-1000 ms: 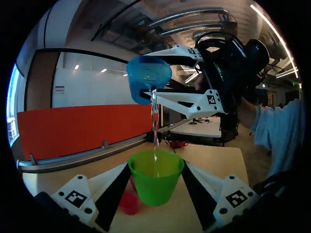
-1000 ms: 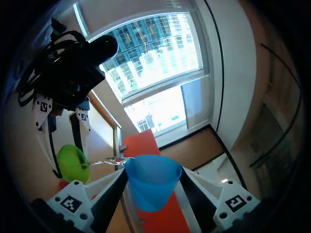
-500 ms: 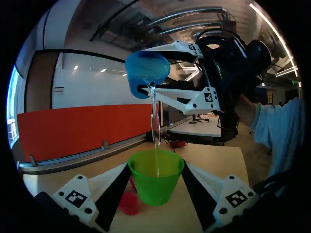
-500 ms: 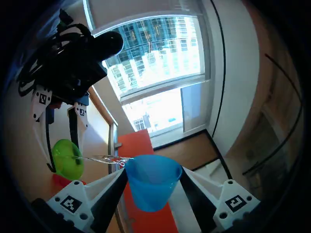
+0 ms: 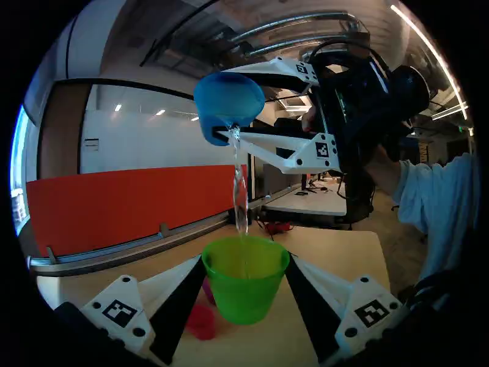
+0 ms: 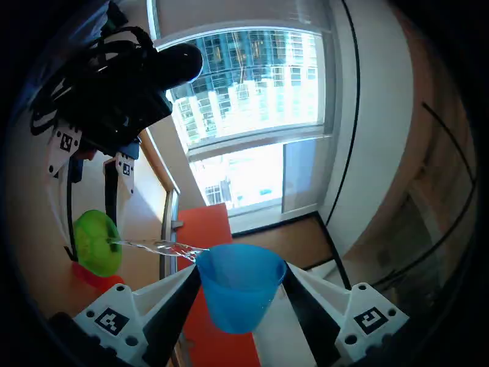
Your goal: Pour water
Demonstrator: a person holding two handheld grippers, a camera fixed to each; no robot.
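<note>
In the left gripper view, the left gripper (image 5: 244,269) is clamping its jaws on an upright green plastic cup (image 5: 244,290) above the desk (image 5: 348,251), while over that cup the right gripper (image 5: 235,107) is pinching a tilted blue plastic cup (image 5: 225,98) in its jaws, spilling a thin water stream (image 5: 239,189) into it. In the right gripper view, the stream is arcing into the green cup beside a small red cup (image 6: 91,279).

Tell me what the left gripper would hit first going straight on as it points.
Past the green cup in its jaws, the left gripper probably meets only the water stream, then the orange wall beyond the table; depth is unclear. The blue cup hangs higher.
</note>
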